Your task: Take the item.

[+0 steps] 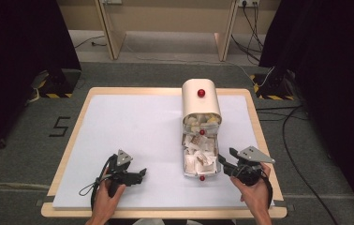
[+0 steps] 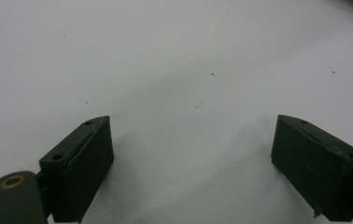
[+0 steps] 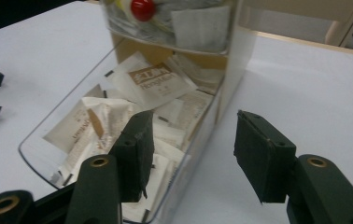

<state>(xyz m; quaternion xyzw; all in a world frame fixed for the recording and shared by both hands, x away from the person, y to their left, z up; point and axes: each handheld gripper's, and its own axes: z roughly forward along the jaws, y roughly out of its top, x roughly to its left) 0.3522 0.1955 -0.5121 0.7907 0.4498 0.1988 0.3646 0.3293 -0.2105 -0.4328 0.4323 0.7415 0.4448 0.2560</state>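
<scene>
two grippers, one clear organizer (image 1: pixel 201 140), three red knobs (sachets uncountable).

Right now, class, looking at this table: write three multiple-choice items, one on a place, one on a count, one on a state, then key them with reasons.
1. Where does the drawer organiser stand?
A. right of centre
B. far left corner
C. on the floor

2. How many red knobs show on it in the high view?
A. one
B. three
C. six

3. How is the left gripper?
A. shut on a sachet
B. open over bare table
C. shut, empty

Key: A, it stands near the table's right half; B, knobs at top, middle and front; B, its jaws stand apart with nothing between.
</scene>
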